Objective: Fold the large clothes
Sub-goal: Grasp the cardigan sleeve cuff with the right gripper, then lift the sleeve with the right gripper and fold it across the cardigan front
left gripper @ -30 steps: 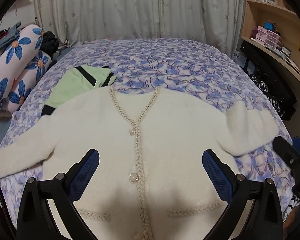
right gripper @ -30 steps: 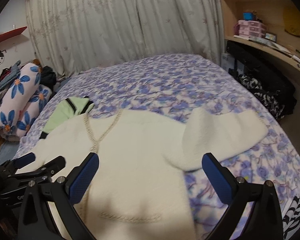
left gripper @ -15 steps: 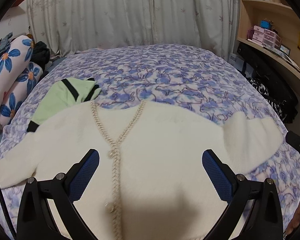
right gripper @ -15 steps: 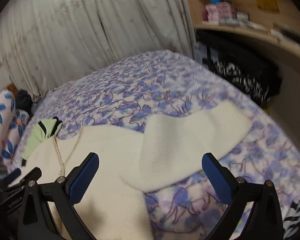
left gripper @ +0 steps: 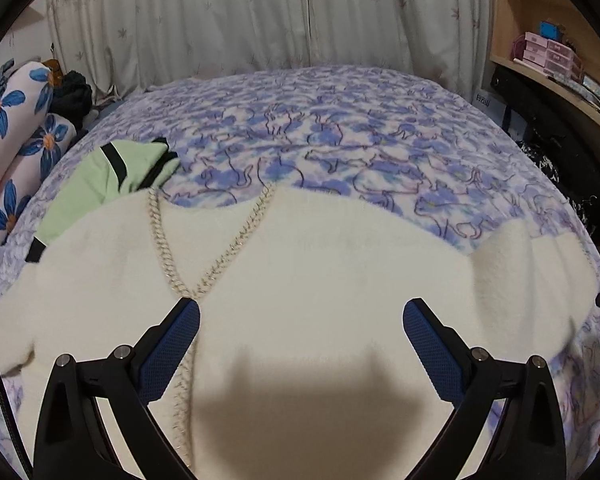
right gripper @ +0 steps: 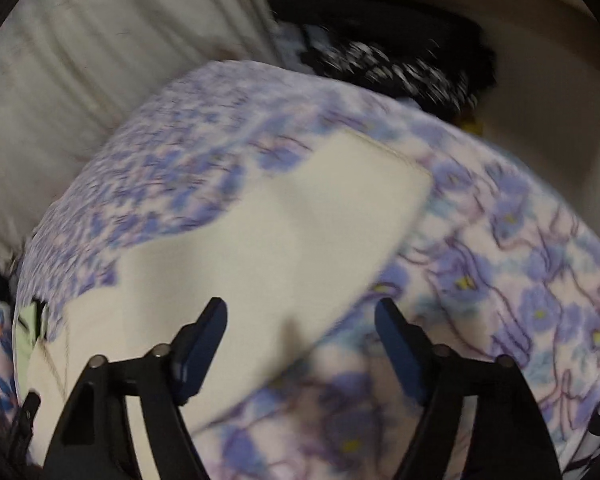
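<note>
Pale patterned curtains (left gripper: 260,20) across the back wall. Bed (left gripper: 340,128) with blue-and-lilac floral cover filling the middle. Wooden shelves (left gripper: 548,60) at right — pink boxes (left gripper: 548,54) on them. Flower-print bolsters (left gripper: 16,140) at left. Dim indoor light.

The left wrist view looks forward and downward from above the near edge of the bed with the purple-and-white floral cover (left gripper: 340,128), facing the pale patterned curtains (left gripper: 260,16) at the far side, close over the fluffy cream cardigan (left gripper: 320,280). The right wrist view, blurred and rolled sideways, sits lower, near the bed's right side, close over the cardigan's right sleeve (right gripper: 320,216). Both share that sleeve, the cover and the curtains.
</note>
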`<state>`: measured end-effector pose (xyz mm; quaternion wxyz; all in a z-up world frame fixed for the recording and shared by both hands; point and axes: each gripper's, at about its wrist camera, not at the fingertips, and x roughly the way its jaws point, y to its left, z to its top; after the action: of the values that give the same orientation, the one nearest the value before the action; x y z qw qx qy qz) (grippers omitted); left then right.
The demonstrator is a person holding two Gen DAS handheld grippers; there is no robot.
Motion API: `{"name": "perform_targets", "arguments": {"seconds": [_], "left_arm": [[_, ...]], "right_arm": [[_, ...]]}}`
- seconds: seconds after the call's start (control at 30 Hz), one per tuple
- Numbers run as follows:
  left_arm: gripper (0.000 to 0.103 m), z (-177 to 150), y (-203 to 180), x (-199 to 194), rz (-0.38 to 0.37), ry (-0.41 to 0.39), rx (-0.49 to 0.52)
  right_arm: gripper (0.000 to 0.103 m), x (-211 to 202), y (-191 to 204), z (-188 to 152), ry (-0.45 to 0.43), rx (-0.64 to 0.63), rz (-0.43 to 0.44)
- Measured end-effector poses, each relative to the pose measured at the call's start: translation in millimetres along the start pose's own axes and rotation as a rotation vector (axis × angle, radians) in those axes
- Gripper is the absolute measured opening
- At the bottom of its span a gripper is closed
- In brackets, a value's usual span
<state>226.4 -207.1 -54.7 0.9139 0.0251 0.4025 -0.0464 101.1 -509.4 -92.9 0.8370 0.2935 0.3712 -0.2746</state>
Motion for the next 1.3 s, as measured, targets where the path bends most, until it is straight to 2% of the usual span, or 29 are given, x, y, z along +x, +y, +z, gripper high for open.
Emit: {"name": "perform_targets", "arguments": {"seconds": [0.07,0.2,0.43,0.5,0.57,0.63,0.67,0.8,0.87,0.97,1.03,1.13,1.2,1.3], "left_arm": [[0.101,-2.3,-0.5,9.0,-0.002,0.008,-0.013],[0.100,-6.2,-4.5,23.2,-0.007,0.024,-0.020],[0.100,-11.2,-12.2,35.3,-0.013,0.036,-0.013],[0.100,-12.8,-12.8,35.7,-0.021,0.038,-0.010],[0.100,-13.7,-13.2,35.5,-0.028,0.041,-0.006],[0.100,-13.8,-11.9,33.8,-0.036,0.046,-0.005],[0.100,-13.9,-9.5,31.6,-0.040,0.045,-0.005],[0.100,-13.7,7.2,19.4,-0.042,0.032,-0.017],[0.100,-14.4,22.7,11.0,-0.034,0.026,-0.034],[0.100,-16.0,51.5,-1.2,-0.028,0.023,-0.077],[0.100,-17.5,72.4,-8.6,-0.022,0.020,-0.109],[0.100,-23.3,105.7,-18.8,-0.014,0.017,-0.166],[0.100,-29.4,126.0,-21.9,-0.013,0.027,-0.197],[0.100,-40.5,148.8,-19.7,-0.005,0.048,-0.213]], "right_arm": [[0.073,13.8,-18.6,3.8,0.021,0.062,-0.010],[0.073,37.8,-43.1,7.2,0.068,0.164,0.025],[0.073,64.1,-43.0,19.6,0.065,0.195,0.042],[0.061,71.2,-40.0,24.3,0.062,0.193,0.042],[0.029,77.2,-40.2,28.9,0.067,0.194,0.058],[0.007,74.0,-40.5,31.9,0.050,0.213,0.111],[0.007,66.7,-36.8,33.4,0.021,0.203,0.125],[0.007,14.2,3.1,33.2,-0.138,0.071,0.188],[0.007,-16.5,33.6,28.1,-0.193,-0.011,0.282],[0.007,-66.9,97.9,3.2,-0.260,-0.210,0.383],[0.007,-89.4,136.3,-22.2,-0.262,-0.341,0.437],[0.007,-100.4,194.1,-72.5,-0.229,-0.532,0.466],[0.007,-92.0,222.0,-108.2,-0.185,-0.630,0.469],[0.008,-59.0,251.4,-161.6,-0.067,-0.736,0.448]]}}
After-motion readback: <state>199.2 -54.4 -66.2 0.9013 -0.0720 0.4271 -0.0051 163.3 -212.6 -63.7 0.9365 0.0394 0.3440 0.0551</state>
